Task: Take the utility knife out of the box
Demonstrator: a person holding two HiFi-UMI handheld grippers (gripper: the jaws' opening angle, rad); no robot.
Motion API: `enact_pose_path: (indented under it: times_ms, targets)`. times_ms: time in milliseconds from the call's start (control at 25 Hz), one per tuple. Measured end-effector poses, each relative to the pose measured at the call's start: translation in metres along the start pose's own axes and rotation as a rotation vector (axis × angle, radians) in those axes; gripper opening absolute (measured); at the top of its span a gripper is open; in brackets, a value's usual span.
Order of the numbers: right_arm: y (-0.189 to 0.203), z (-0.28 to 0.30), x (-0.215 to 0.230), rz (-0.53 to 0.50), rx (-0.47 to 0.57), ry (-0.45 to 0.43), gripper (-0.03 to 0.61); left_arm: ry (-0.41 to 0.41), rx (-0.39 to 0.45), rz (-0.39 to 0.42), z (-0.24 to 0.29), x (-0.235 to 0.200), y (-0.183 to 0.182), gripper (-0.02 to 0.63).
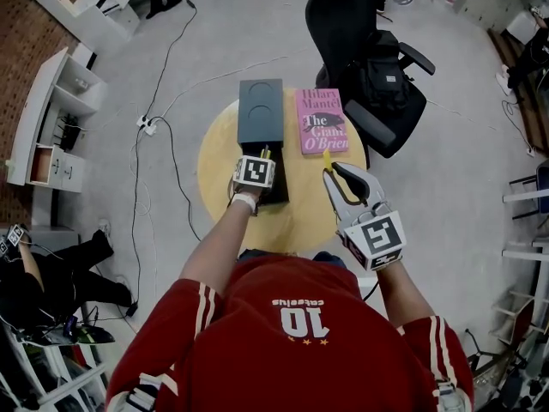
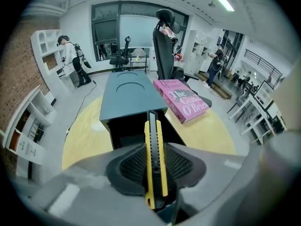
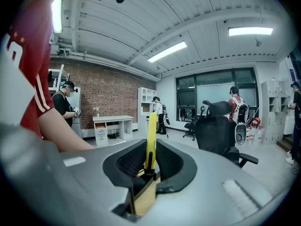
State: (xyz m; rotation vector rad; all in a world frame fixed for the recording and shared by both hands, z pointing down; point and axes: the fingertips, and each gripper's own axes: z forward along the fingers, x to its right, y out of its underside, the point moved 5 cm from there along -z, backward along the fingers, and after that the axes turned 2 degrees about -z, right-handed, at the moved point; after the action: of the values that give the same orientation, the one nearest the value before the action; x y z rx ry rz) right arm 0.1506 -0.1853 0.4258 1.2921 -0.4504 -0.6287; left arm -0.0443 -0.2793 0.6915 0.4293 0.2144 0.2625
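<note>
Left gripper [image 2: 154, 150] has its jaws pinched on the utility knife [image 2: 155, 173], its long axis running along them and pointing down at the open box [image 2: 123, 131] on the desk [image 2: 84, 140]; right gripper [image 3: 150, 147], well aside, clamps a thin yellow strip [image 3: 151, 126], so the lift looks to be the left hand's alone
</note>
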Motion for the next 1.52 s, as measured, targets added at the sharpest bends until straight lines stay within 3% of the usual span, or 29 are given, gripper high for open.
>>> enact_pose_path:
  times_ms: [200, 400, 920, 1160, 1520]
  targets:
    - [-0.002, -0.004, -0.007, 0.001, 0.010, -0.008, 0.061, -0.050, 0.116, 0.042, -0.026, -0.006, -0.011, 0.127]
    - [-0.005, -0.007, -0.014, -0.009, 0.022, -0.018, 0.061, 0.030, 0.214, 0.025, -0.061, 0.013, -0.013, 0.127]
    - [-0.020, -0.017, -0.031, -0.028, 0.026, -0.047, 0.061, 0.018, 0.544, 0.156, -0.169, 0.030, -0.021, 0.127]
    - [-0.041, -0.018, -0.036, -0.024, 0.085, -0.029, 0.060, 0.133, 0.693, 0.097, -0.228, 0.040, -0.025, 0.127]
    - [-0.071, -0.016, -0.064, 0.013, 0.133, 0.009, 0.060, 0.205, 0.902, 0.187, -0.307, 0.040, -0.025, 0.127]
